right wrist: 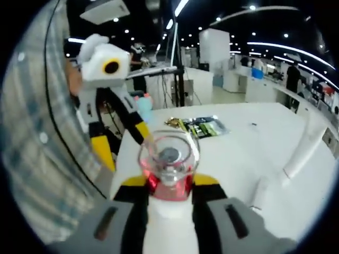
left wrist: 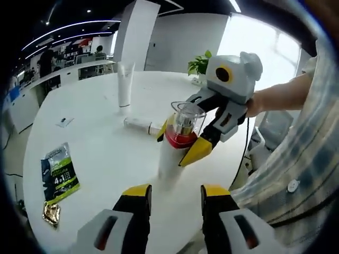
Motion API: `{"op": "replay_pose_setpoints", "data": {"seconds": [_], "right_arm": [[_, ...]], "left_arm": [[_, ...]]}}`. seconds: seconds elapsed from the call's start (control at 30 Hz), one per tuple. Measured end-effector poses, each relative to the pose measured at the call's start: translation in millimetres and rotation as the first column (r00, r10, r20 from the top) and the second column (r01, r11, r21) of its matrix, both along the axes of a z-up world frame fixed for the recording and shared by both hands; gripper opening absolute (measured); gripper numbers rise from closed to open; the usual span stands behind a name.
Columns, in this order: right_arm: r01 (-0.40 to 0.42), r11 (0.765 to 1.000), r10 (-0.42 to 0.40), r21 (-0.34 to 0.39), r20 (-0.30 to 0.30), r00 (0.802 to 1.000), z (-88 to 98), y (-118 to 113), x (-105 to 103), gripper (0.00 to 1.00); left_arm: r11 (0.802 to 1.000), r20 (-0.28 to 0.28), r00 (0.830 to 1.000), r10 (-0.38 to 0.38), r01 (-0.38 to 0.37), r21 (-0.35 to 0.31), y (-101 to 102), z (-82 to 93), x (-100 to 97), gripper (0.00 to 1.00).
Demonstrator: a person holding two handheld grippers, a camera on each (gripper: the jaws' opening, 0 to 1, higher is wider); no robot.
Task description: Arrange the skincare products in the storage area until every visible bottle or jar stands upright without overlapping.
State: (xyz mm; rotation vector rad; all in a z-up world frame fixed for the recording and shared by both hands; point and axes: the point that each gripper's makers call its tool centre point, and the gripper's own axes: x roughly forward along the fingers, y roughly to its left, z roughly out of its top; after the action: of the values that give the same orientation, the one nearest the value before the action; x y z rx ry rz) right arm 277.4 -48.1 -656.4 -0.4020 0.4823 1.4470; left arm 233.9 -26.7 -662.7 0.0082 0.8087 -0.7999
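Big white round table (left wrist: 106,159), dark ceiling w/ strip lights (right wrist: 286,47), white pillar (left wrist: 135,37), potted plant (left wrist: 198,64).

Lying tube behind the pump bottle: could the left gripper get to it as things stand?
Probably not directly. The left gripper is open, but the pump bottle, clamped by the right gripper, stands between it and the lying tube; it would need to swing around.
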Motion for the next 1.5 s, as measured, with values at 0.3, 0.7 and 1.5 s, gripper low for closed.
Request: {"op": "replay_pose_setpoints", "data": {"seconds": [0.3,0.7,1.5], "right_arm": [[-0.091,0.996,0.092,-0.023,0.013,0.996,-0.6,-0.5,-5.3,0.28],[-0.248,0.965,0.249,-0.081,0.005,0.968,-2.4,-2.0,-8.3,0.29],[0.112,0.994,-0.112,0.004,-0.020,0.993,-4.8,-2.0,2.5,0.30]], "left_arm": [[1.000,-0.004,1.000,0.000,0.000,-0.001,1.0,-0.9,-2.3,0.38],[1.000,-0.022,0.999,0.026,-0.026,0.001,6.8,-4.9,-16.7,0.38],[1.000,-0.025,1.000,-0.014,0.014,0.003,-0.1,-4.8,-11.4,0.38]]}}
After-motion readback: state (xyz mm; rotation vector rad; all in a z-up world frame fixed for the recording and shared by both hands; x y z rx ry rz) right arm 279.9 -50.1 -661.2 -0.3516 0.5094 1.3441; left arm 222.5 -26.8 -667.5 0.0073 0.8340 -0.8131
